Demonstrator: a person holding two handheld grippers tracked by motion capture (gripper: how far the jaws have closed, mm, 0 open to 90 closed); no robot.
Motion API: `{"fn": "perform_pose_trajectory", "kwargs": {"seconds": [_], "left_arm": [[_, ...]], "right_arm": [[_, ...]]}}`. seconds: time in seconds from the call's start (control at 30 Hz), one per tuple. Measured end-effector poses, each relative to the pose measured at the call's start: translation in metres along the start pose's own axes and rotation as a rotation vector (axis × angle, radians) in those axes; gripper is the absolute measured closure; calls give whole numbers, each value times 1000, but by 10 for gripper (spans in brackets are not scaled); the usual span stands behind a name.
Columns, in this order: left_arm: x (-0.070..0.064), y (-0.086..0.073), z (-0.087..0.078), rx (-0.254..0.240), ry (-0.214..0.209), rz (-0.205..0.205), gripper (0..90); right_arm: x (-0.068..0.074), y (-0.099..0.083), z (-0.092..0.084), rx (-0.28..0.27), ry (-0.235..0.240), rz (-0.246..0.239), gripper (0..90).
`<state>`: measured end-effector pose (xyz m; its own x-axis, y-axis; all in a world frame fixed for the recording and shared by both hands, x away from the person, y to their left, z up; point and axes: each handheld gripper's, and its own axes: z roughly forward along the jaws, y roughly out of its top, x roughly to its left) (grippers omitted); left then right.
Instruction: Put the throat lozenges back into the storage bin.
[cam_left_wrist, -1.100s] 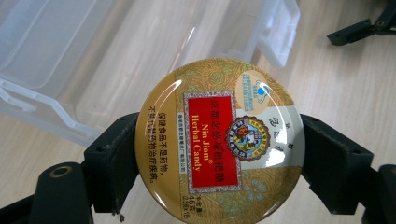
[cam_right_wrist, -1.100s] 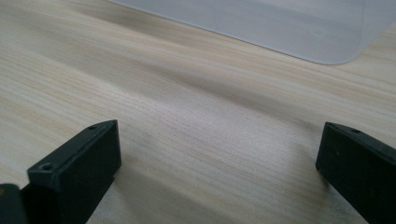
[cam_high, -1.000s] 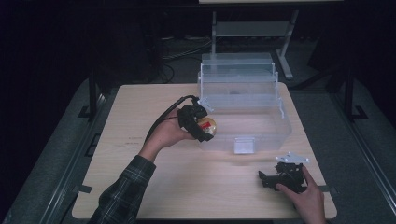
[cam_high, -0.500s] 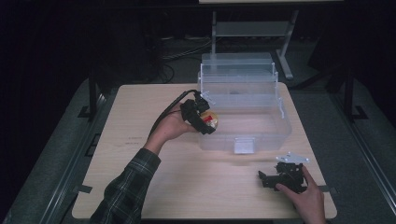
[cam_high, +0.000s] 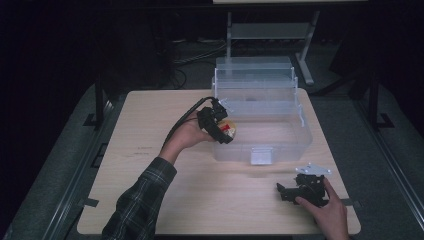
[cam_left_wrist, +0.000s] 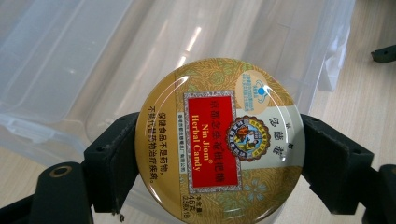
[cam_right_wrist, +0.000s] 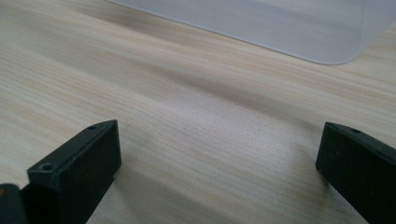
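You are holding the left tongs (cam_high: 223, 126) just left of centre in the high view, at the near left corner of the clear bin (cam_high: 280, 137). They are clamping a round candy tin (cam_left_wrist: 219, 140) by its rim, one black pad pressing on each side. In the left gripper view the tin is facing the camera at the centre of the frame, its gold lid with a red label reading "Nin Jiom Herbal Candy" turned sideways. The bin's (cam_left_wrist: 116, 60) clear walls and floor are showing behind the tin across the upper part of that frame, so the tin is hanging over the bin's edge and not touching the counter (cam_high: 150, 150). In the high view the tin (cam_high: 229, 129) is showing as a small gold and red spot at the tip of the tongs, against the bin's left wall.

Your right tongs (cam_high: 300, 192) are resting low at the lower right of the high view, on the counter, well apart from the bin. In the right gripper view they (cam_right_wrist: 219, 158) are standing wide apart with bare wood between them, and the bin's rounded corner (cam_right_wrist: 299, 28) is lying across the top of the frame.
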<state>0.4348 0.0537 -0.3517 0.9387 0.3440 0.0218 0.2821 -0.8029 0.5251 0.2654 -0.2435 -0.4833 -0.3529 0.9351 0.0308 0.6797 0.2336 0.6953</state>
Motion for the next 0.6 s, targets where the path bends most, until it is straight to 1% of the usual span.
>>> {"fn": "perform_pose_trajectory", "kwargs": {"seconds": [0.17,0.37,0.6], "left_arm": [[0,0,1,-3,-5,0,195],[1,0,1,0,0,5,192],[2,0,-1,-13,0,-8,184]], "right_arm": [[0,0,0,0,0,-1,0],[0,0,0,0,0,-1,0],[0,0,0,0,0,-1,0]]}}
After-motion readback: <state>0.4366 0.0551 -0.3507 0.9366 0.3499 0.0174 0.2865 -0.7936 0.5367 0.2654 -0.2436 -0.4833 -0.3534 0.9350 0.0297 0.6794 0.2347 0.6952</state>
